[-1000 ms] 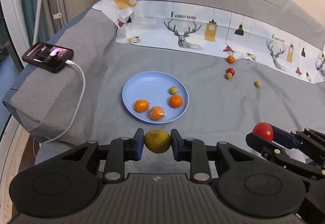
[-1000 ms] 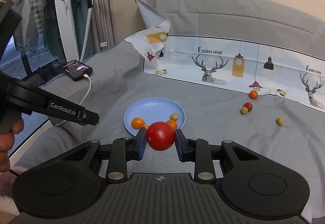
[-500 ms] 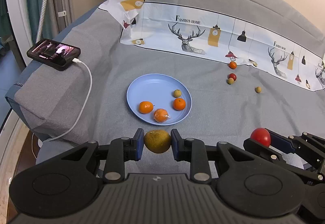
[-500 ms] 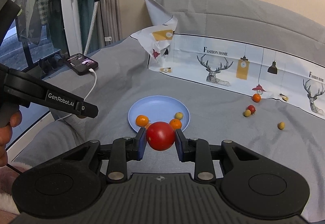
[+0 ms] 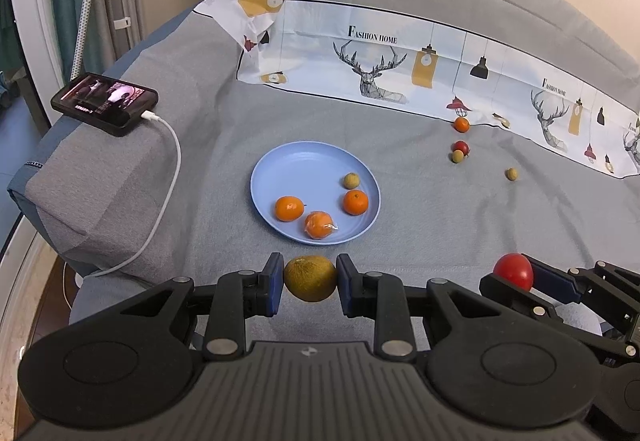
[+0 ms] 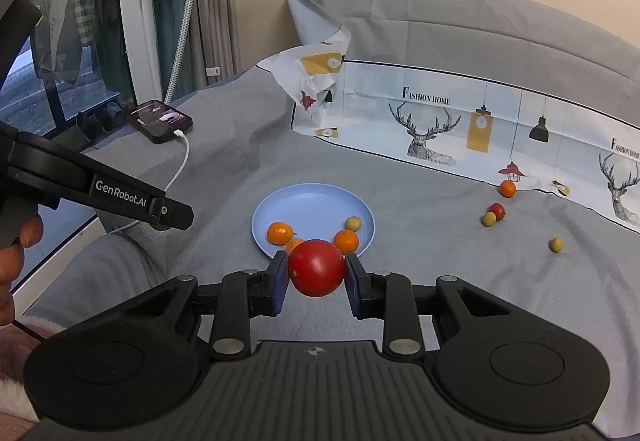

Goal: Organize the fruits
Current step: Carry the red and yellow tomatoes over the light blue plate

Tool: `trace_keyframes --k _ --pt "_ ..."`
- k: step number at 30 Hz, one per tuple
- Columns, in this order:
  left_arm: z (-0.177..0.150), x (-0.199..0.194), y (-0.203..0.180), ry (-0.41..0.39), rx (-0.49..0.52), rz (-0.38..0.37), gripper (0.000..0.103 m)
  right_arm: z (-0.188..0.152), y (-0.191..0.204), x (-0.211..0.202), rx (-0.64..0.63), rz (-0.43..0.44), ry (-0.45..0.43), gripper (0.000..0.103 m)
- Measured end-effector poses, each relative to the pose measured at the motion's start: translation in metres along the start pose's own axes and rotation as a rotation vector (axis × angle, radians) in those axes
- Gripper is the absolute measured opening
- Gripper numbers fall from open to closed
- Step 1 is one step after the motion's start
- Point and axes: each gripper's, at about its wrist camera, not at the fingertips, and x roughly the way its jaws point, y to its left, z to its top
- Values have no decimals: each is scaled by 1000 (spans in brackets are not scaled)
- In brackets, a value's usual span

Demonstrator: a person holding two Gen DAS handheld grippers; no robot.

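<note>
A yellow-green fruit (image 5: 310, 278) sits clamped in the left tool (image 5: 310, 281), just short of the blue plate (image 5: 280, 169) on the bed. The right tool (image 6: 316, 273) grips a tomato (image 6: 316, 267), which hides one orange on the plate.

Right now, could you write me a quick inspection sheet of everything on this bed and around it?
Surface: grey bedcover, creased, with a printed deer cloth along the back.
Job's things: blue plate holding three oranges and one small yellowish fruit; four small fruits loose near the cloth.
Clutter: nothing seen beyond the phone.
Grippers: left gripper, jaws shut on a yellow-green fruit; right gripper, jaws shut on a red tomato. Both are short of the plate.
Cables: white charging cable runs from the phone over the bed's edge.
Surroundings: curtain, window, garment steamer pole at left.
</note>
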Motion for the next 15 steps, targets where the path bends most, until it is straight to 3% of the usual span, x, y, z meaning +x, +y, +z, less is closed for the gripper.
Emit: trace_keyframes --k 15 --pt "8 16 3 33 -15 0 31 3 -3 15 -1 6 37 31"
